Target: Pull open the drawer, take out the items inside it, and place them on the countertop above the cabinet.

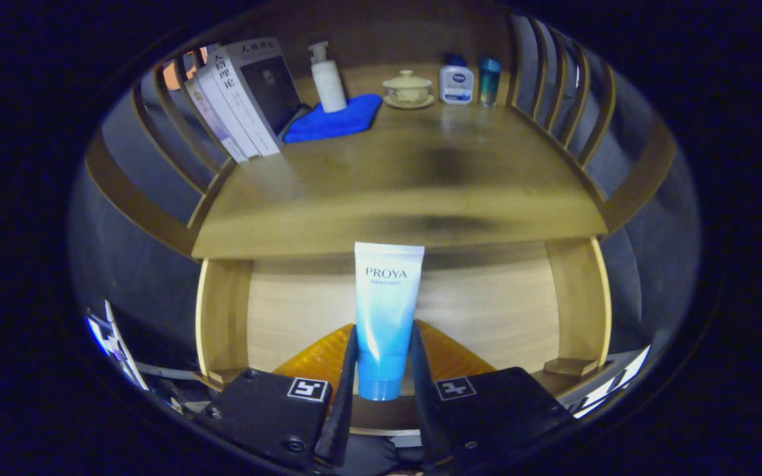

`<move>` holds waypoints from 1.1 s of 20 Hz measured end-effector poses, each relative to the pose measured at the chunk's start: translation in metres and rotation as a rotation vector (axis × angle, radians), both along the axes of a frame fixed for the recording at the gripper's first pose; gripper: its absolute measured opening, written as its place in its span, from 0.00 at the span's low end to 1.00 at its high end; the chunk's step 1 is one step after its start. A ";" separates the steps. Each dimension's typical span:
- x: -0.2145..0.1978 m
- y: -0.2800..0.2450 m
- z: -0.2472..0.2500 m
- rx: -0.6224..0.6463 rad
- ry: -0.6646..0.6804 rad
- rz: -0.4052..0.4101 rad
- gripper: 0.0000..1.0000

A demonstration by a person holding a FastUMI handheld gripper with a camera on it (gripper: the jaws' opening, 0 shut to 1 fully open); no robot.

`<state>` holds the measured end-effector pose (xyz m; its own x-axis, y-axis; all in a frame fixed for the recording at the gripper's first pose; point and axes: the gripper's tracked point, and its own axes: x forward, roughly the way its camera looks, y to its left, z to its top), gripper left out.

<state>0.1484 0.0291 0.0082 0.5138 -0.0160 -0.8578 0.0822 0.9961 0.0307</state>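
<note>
- Between the two black fingers of the hand-held gripper (384,370), closed snugly on its lower body, a white-to-blue plastic tube (384,317) stands cap-down over the open pale-wood drawer (487,311).
- An orange ridged object (318,357) lies beneath it in the drawer.
- Risk: the smooth, soft tube may slip or pivot on the way up.
- Its top could catch the front edge of the wooden table (394,192) just beyond.

- I read "PROYA" on the tube (386,317), low in the middle of the frame.
- Books (242,99), upper left, carry Chinese titles too small for me to read surely.
- The white bottle (456,82), top centre-right, has a blue label I can't make out.
</note>
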 end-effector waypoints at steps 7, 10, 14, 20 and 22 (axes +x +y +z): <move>0.067 0.002 0.040 -0.018 -0.031 0.003 0.46; 0.097 0.004 0.036 0.001 -0.028 0.024 0.46; 0.121 -0.006 0.024 -0.046 0.004 0.014 0.45; 0.129 -0.012 0.010 -0.039 0.040 -0.006 0.46; 0.130 -0.013 0.007 -0.041 0.047 -0.009 0.46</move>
